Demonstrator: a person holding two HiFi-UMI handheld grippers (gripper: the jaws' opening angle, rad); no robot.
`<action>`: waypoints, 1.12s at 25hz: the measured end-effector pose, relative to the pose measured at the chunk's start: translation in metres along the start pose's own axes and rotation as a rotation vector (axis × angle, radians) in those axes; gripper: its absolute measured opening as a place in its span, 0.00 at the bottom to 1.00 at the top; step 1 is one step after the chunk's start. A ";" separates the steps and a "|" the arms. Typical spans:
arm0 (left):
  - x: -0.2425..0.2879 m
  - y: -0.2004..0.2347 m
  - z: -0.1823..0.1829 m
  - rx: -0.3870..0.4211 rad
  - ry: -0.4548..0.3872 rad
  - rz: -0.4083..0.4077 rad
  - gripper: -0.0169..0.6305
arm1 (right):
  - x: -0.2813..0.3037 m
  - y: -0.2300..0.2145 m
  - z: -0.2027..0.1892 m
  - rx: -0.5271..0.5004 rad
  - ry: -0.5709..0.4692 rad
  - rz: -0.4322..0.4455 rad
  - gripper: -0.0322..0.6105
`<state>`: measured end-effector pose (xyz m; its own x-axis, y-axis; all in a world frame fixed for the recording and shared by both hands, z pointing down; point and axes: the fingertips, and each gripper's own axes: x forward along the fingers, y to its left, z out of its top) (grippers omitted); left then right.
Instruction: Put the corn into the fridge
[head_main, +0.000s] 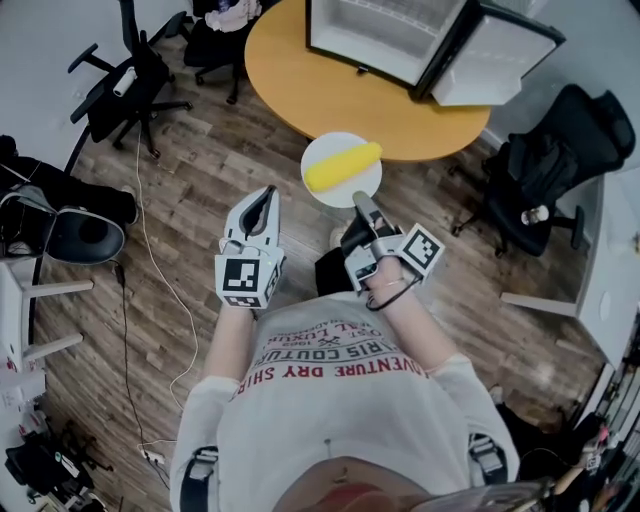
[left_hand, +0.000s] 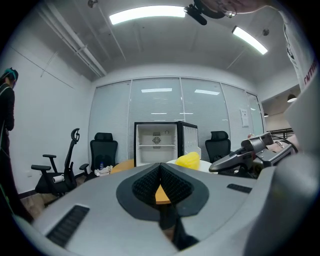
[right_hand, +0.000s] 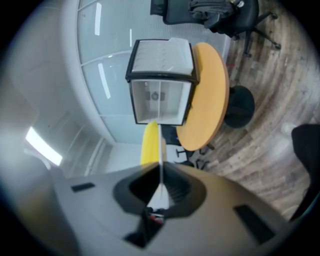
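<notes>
A yellow corn cob (head_main: 343, 166) lies on a small white plate (head_main: 322, 189) that is held in the air in front of the round wooden table (head_main: 300, 90). My right gripper (head_main: 360, 200) is shut on the plate's near rim; in the right gripper view the plate (right_hand: 161, 150) runs edge-on between the jaws, with the corn (right_hand: 149, 142) to its left. My left gripper (head_main: 266, 194) hovers to the left of the plate, shut and empty. The small black fridge (head_main: 395, 40) stands on the table with its door (head_main: 495, 60) swung open. The left gripper view shows its white inside (left_hand: 156, 144).
Black office chairs stand around the table: one at the right (head_main: 550, 170), two at the far left (head_main: 130, 90). A white cable (head_main: 150, 250) trails over the wooden floor. A person (left_hand: 6, 130) stands at the left edge of the left gripper view.
</notes>
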<state>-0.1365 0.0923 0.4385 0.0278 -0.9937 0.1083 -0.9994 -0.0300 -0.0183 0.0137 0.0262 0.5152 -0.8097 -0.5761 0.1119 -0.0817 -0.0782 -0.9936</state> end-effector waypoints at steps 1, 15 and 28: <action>0.012 0.003 0.001 0.000 0.003 0.006 0.07 | 0.011 0.001 0.008 0.006 0.006 0.001 0.11; 0.197 0.037 0.037 0.006 -0.039 0.044 0.07 | 0.151 0.032 0.142 -0.032 0.073 0.021 0.11; 0.304 0.054 0.039 -0.006 -0.019 -0.043 0.07 | 0.199 0.033 0.207 -0.013 -0.011 -0.001 0.11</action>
<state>-0.1810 -0.2152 0.4319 0.0714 -0.9934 0.0903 -0.9973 -0.0724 -0.0079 -0.0300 -0.2593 0.5076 -0.8031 -0.5850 0.1134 -0.0906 -0.0683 -0.9935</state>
